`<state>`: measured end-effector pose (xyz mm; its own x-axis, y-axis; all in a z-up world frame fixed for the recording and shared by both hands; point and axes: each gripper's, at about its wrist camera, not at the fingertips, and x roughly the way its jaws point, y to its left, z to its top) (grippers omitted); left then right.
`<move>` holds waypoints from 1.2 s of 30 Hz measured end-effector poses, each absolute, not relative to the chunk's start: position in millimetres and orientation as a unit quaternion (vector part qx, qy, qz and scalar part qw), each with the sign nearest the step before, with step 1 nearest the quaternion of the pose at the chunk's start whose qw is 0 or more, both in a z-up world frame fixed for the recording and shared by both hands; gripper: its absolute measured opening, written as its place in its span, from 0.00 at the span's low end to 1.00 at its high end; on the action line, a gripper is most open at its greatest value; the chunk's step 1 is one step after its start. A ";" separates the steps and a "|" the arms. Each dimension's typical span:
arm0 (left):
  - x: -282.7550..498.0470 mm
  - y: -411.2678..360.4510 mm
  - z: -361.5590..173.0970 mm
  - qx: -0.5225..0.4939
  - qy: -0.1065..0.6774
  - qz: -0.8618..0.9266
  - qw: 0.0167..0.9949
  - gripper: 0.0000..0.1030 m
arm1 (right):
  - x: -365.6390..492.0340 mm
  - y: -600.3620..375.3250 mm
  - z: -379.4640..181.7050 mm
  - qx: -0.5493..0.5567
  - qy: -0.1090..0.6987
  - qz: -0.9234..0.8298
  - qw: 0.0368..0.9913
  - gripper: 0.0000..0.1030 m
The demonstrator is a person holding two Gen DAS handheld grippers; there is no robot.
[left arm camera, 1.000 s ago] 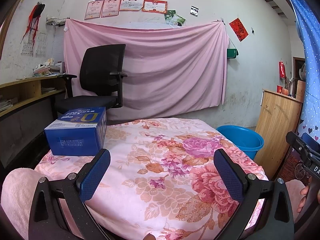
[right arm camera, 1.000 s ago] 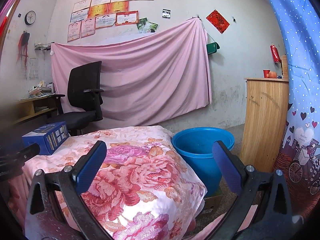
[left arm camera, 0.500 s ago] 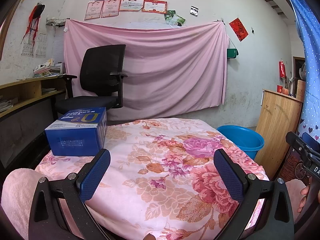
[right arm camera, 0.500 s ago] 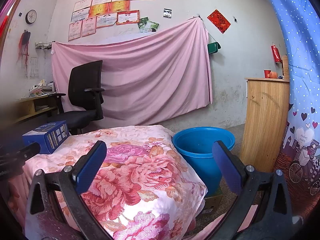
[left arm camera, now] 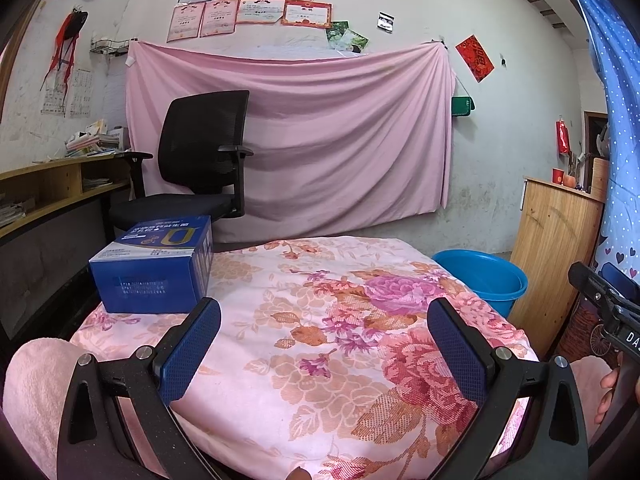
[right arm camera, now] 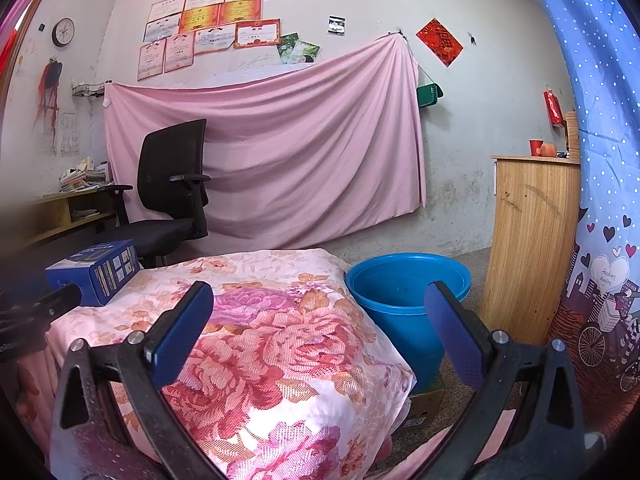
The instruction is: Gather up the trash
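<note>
Left tool (left arm camera: 324,322): fingers spread wide, nothing between them, held above the near edge of the floral-covered tabletop (left arm camera: 320,352). Right tool (right arm camera: 318,306): fingers likewise wide apart and empty, over the tabletop's right corner. Lower frames of both tools cut off by the picture edge. A fingertip of the person's hand (left arm camera: 608,388) shows at the right border; the rest is hidden.

Blue box (left arm camera: 154,266) rests on the tabletop's far left part, print too small to read. Blue bucket (right arm camera: 404,308) stands on the floor just beside the tabletop's right side, its base hidden by the cloth. Black office chair (left arm camera: 200,168) behind, partly covered by the box.
</note>
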<state>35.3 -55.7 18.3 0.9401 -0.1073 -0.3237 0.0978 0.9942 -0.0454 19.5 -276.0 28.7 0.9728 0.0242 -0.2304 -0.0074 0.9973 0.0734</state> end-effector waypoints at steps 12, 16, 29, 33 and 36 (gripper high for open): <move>34.5 -55.5 18.1 -0.013 0.164 -0.054 0.985 0.98 | 19.5 -275.6 28.9 0.036 0.117 0.008 0.992 1.00; 34.7 -55.4 17.9 -0.011 0.165 -0.054 0.985 0.98 | 19.5 -275.8 29.2 0.036 0.117 0.008 0.992 1.00; 36.2 -66.4 16.7 0.021 0.171 -0.053 0.984 0.98 | 20.5 -275.7 24.2 0.035 0.121 0.013 0.992 1.00; 39.0 -65.2 13.2 0.017 0.175 -0.050 0.983 0.98 | 20.8 -278.0 22.9 0.035 0.123 0.016 0.992 1.00; 40.3 -62.9 12.9 0.011 0.176 -0.048 0.983 0.98 | 20.9 -277.0 23.8 0.034 0.124 0.016 0.992 1.00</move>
<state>40.3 -62.9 12.9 0.9338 -0.0898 -0.3462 0.0973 0.9952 0.0044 20.9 -277.0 23.8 0.9689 0.0397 -0.2442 -0.0228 0.9972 0.0718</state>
